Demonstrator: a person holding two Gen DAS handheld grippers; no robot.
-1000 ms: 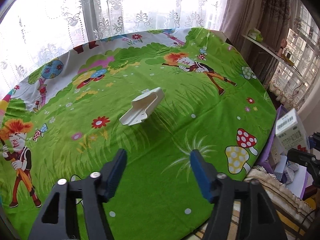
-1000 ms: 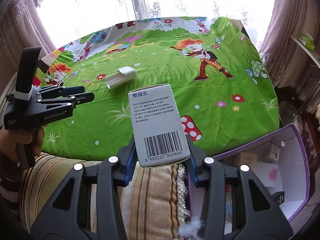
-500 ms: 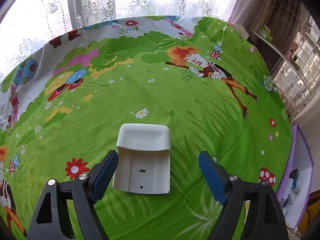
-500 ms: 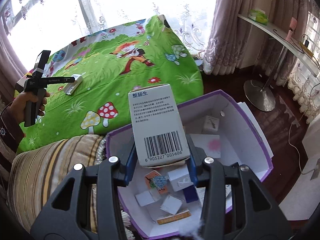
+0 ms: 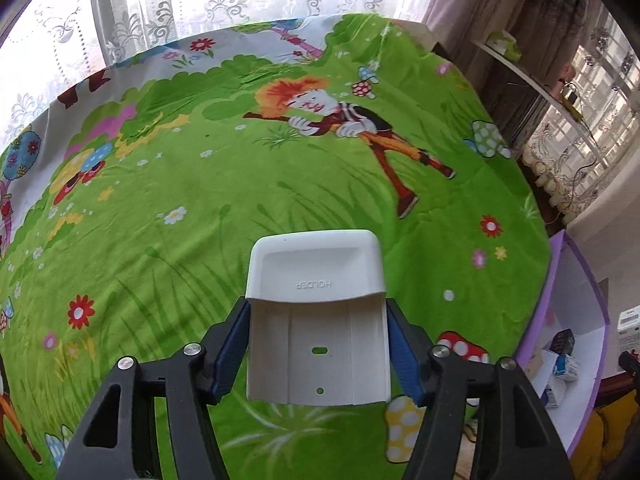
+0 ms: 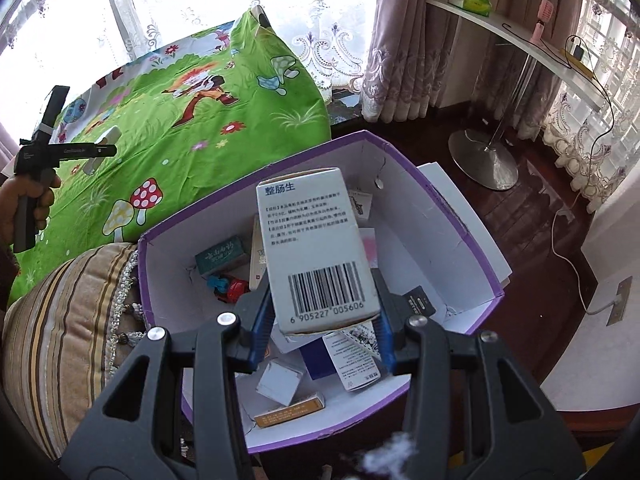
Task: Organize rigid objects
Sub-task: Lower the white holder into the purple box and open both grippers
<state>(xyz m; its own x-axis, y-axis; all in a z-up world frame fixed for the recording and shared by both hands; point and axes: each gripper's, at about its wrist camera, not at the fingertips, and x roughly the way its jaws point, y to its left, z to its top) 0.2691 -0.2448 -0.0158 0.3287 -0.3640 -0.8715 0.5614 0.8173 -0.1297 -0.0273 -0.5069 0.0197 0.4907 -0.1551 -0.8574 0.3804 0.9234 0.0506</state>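
A white plastic holder lies on the green cartoon bedsheet. My left gripper straddles it; its jaws are closing and the blue pads touch the holder's two sides. In the right wrist view that same left gripper and the holder show far off at the left. My right gripper is shut on a grey-white medicine box with a barcode, held over the open purple storage box.
The purple box stands on the floor off the bed's right edge and holds several small cartons and a toy. A striped cushion lies beside it. A lamp base and a cable lie on the wooden floor.
My left gripper came forward over the holder and its jaws narrowed onto its sides. My right gripper swung right from the bed's edge to above the purple box, the medicine box still in it.
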